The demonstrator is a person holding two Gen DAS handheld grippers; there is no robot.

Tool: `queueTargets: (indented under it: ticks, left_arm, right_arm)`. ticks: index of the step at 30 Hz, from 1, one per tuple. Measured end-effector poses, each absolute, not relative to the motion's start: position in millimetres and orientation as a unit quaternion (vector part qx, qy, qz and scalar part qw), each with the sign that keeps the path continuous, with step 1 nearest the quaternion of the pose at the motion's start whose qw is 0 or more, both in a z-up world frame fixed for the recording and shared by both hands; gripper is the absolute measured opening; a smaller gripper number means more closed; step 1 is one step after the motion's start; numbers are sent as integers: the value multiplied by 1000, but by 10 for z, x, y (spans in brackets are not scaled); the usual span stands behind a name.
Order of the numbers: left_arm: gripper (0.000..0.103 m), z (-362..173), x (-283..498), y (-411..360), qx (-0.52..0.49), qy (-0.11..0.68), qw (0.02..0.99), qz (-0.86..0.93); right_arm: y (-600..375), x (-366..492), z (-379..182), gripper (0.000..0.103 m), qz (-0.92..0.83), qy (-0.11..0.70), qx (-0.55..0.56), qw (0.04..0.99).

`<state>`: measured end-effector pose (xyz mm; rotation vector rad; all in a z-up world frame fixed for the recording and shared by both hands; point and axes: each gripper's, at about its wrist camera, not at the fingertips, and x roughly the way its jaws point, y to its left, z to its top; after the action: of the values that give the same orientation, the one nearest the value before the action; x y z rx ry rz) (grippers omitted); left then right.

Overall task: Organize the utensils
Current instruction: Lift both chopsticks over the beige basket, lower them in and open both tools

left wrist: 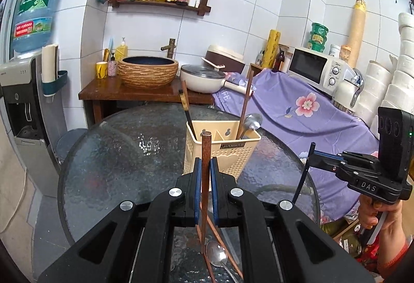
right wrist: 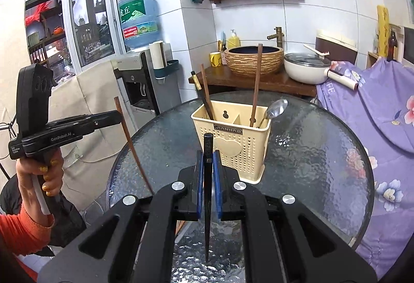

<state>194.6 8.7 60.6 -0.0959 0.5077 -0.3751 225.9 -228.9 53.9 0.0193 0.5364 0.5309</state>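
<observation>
A cream perforated utensil holder (left wrist: 227, 151) stands on the round glass table (left wrist: 116, 153); it holds chopsticks and a metal spoon (left wrist: 251, 122). My left gripper (left wrist: 206, 166) is shut on a brown wooden chopstick (left wrist: 205, 151), held upright in front of the holder. A spoon (left wrist: 217, 255) and two brown chopsticks lie on the table below it. My right gripper (right wrist: 207, 161) is shut on a black chopstick (right wrist: 207, 148), upright before the holder (right wrist: 233, 143). The left gripper with its brown chopstick (right wrist: 129, 138) also shows at the left of the right wrist view.
A wooden counter (left wrist: 108, 94) behind the table carries a basin (left wrist: 148, 71) and a white pan (left wrist: 201, 77). A purple flowered cloth (left wrist: 297, 112) covers furniture at the right, with a microwave (left wrist: 315, 65). A water dispenser (left wrist: 18, 91) stands at the left.
</observation>
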Motion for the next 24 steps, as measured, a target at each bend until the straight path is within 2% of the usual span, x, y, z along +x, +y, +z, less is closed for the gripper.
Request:
queueTargets:
  ticks: [10, 24]
  left_arm:
    - [7, 927, 2107, 13, -40, 227, 954, -192]
    - [7, 1983, 2614, -171, -48, 172, 967, -183]
  right_arm:
    - [-2322, 2451, 869, 8, 257, 245, 34, 934]
    - [-2278, 2981, 2029, 8, 226, 184, 28, 956]
